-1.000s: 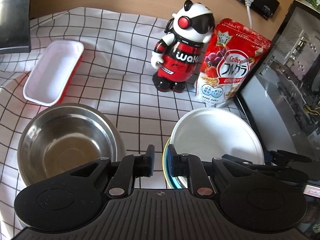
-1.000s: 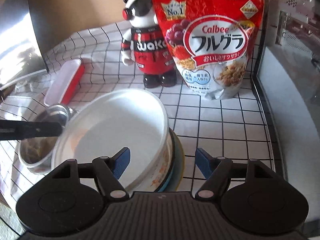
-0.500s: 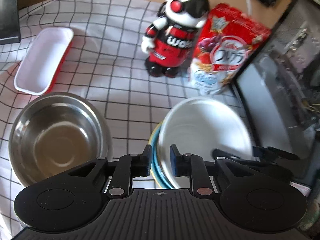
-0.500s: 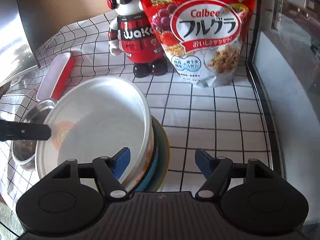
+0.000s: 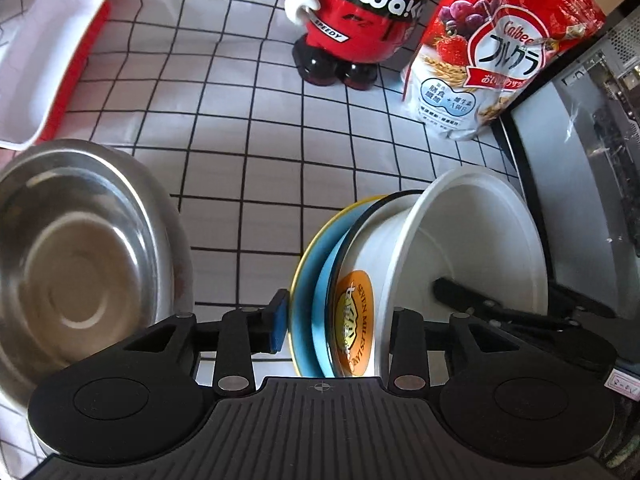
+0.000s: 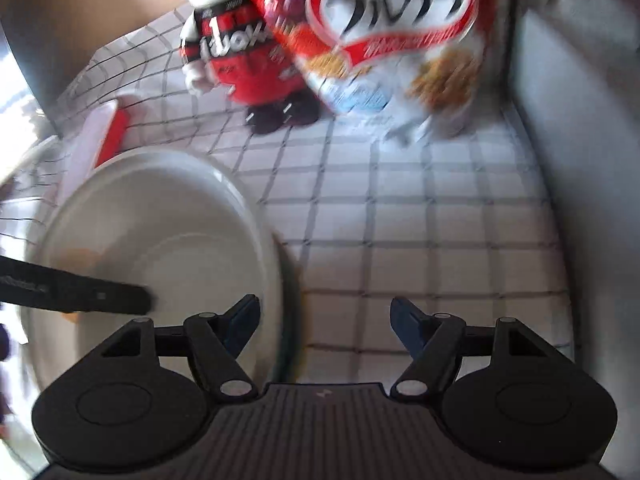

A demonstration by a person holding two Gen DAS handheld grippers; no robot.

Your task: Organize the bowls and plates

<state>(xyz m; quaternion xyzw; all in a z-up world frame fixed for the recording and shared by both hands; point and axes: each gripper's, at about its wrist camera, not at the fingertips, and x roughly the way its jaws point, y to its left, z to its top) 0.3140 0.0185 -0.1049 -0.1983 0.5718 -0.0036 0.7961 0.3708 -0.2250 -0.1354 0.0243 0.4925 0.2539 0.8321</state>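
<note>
Checked tablecloth (image 5: pixel 248 168): left gripper (image 5: pixel 332 324), jaws just opened, now straddles white bowl (image 5: pixel 472 240) wall and blue plate (image 5: pixel 308 280), unclamped; right gripper (image 6: pixel 324 320) open, empty — regrasp likely.

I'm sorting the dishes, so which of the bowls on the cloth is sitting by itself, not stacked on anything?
The steel bowl, bare metal, alone on the checked cloth; the white bowl sits tilted on a blue plate.

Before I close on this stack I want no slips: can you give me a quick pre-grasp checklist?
1. Left gripper jaws apart, just been opening: ok.
2. White bowl and blue plate rims between the left fingers: ok.
3. Left pads pressing on the rims: cannot tell.
4. Right gripper open: ok.
5. Right gripper straddling the bowl's far rim: ok.
6. Steel bowl apart from the stack: ok.
</note>
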